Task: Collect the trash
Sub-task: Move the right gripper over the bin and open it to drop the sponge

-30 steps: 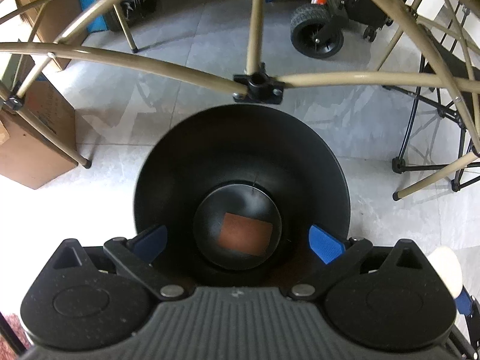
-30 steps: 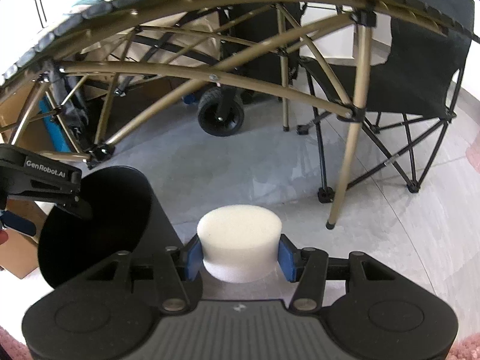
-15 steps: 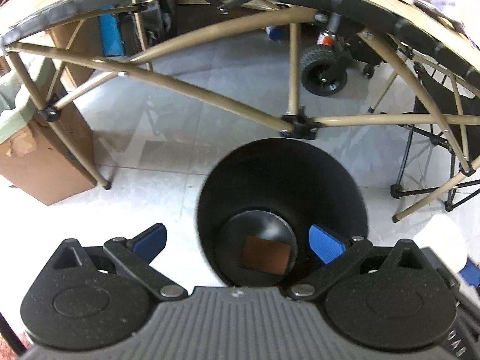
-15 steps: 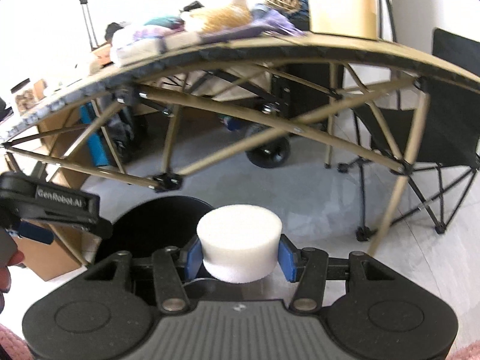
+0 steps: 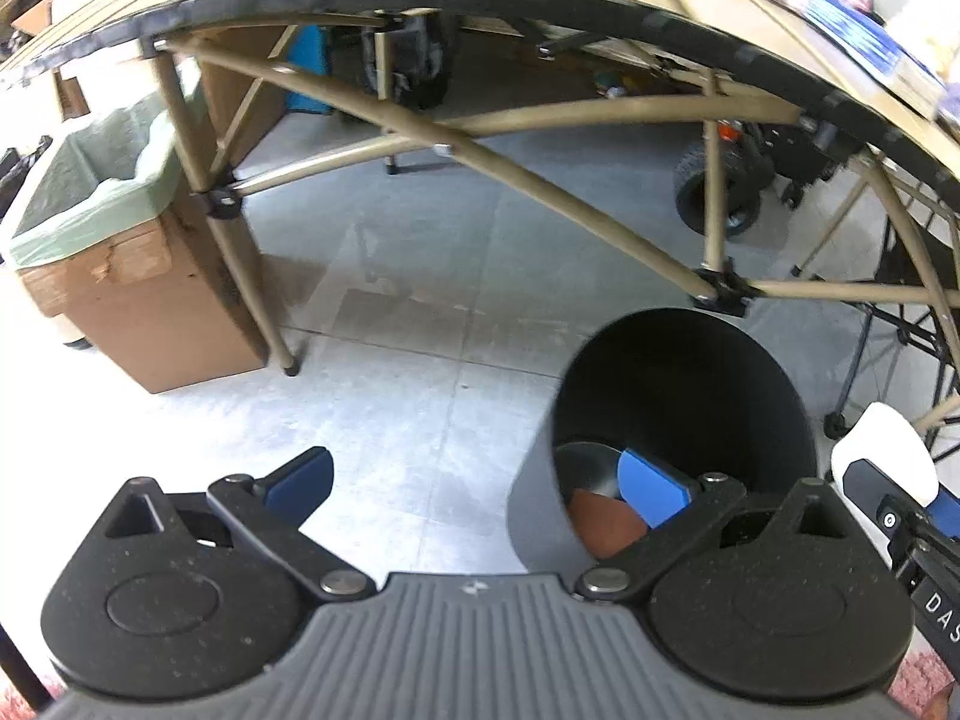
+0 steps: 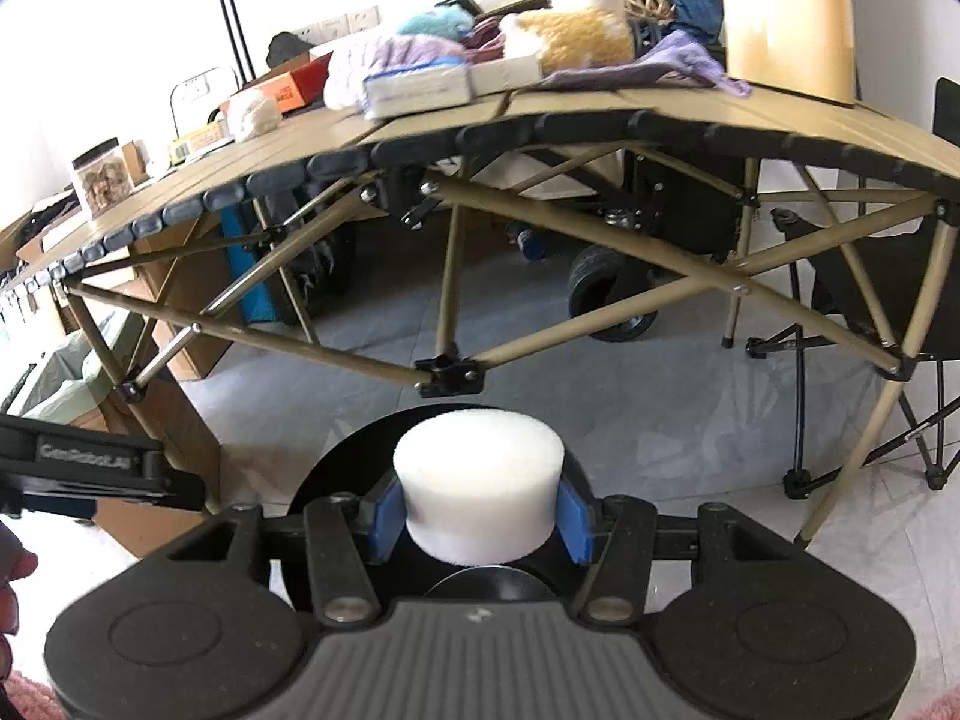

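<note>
A black round bin (image 5: 690,396) stands on the floor by the folding table; a brown piece (image 5: 603,525) lies at its bottom. My left gripper (image 5: 474,483) is open and empty, its right finger over the bin's near rim, its left finger over bare floor. My right gripper (image 6: 477,510) is shut on a white foam cylinder (image 6: 478,474) and holds it above the bin's mouth (image 6: 342,468). The cylinder also shows at the right edge of the left wrist view (image 5: 888,444).
A tan folding table (image 6: 600,120) with crossed legs stands ahead, loaded with boxes, cloths and plush toys. A cardboard box lined with a green bag (image 5: 114,252) sits left. A wheeled cart (image 6: 606,294) and a black folding chair (image 6: 870,276) are behind.
The left gripper has swung left and tilted up, so the bin slid to its right. The right gripper with the foam cylinder has moved over the bin's mouth.
</note>
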### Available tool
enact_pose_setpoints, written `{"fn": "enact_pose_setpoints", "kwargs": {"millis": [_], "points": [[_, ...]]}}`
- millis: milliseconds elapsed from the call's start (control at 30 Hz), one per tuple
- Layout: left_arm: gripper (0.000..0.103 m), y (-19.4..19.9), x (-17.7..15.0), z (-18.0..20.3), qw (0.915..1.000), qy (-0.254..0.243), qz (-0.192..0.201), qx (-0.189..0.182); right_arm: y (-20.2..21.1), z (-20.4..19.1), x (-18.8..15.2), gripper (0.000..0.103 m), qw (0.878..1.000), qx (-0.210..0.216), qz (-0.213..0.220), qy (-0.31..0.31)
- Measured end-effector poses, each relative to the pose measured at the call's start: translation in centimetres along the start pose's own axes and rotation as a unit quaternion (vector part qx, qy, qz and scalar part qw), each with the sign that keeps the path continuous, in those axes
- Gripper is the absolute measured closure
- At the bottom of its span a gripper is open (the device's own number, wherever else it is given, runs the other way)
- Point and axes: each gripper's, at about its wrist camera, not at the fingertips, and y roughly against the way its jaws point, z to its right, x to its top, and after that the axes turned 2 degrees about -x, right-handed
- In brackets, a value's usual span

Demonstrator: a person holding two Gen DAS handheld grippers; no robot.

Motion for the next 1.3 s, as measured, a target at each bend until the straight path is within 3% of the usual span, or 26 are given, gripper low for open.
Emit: {"fn": "enact_pose_setpoints", "kwargs": {"millis": [600,967,1300], "points": [[0.0,-2.2,-1.2,-8.1,0.9977,0.052,-0.008,0.042,-5.6,-4.4,0.0,0.052,0.994,-0.004,-0.108,0.021],[0.0,-2.9,-1.3,-8.2,0.9979,0.046,-0.016,0.044,-8.9,-4.9,-0.4,0.052,0.984,-0.014,-0.177,0.004],[0.0,-3.0,-1.4,-8.1,0.9982,0.043,-0.016,0.039,-9.2,-5.2,-0.7,0.05,0.983,-0.01,-0.184,0.012]]}}
